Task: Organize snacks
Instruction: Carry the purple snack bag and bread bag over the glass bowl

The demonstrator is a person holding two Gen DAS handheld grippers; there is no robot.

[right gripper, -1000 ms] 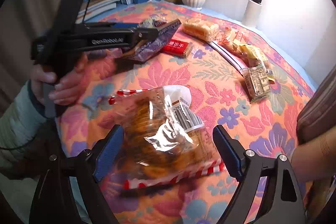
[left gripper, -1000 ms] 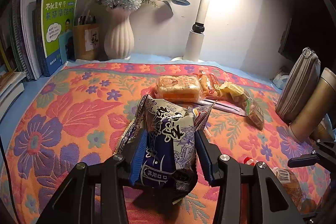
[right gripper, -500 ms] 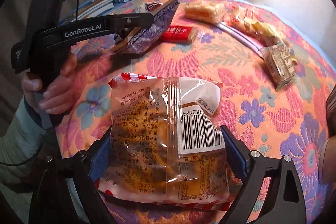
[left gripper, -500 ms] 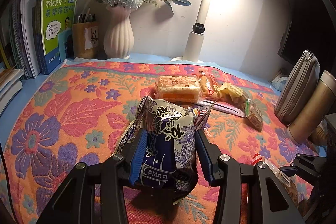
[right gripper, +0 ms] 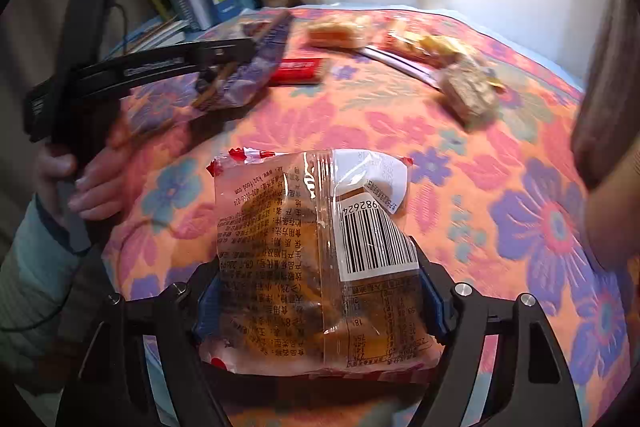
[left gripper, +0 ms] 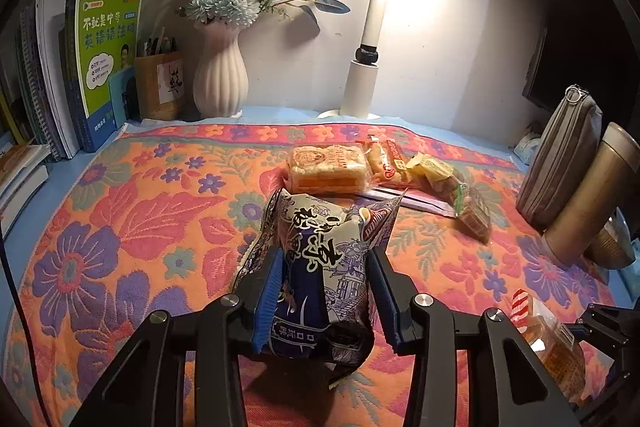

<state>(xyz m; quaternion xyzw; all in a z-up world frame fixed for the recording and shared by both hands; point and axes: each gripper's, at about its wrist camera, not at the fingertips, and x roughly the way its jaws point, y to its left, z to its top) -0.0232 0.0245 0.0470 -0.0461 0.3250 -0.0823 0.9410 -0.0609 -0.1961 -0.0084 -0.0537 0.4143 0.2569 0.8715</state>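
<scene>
Left claw (left gripper: pixel 324 291) is clamped on a crinkly blue-and-white foil snack bag (left gripper: pixel 320 267) above the fuzzy floral tabletop cloth (left gripper: pixel 120 227). Right claw (right gripper: pixel 320 303) is closing, pads against a glossy clear bread packet (right gripper: pixel 316 259) lying on it.

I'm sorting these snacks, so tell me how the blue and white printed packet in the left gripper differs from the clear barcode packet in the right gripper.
The blue and white printed packet is opaque foil, crumpled and squeezed narrow; the clear barcode packet is see-through, showing brown pastry, and sits wide and puffy. The left gripper is clamped tight on the printed packet; the right gripper is closing, its pads at the clear packet's sides. Both are sealed snack packets above the floral cloth.
</scene>
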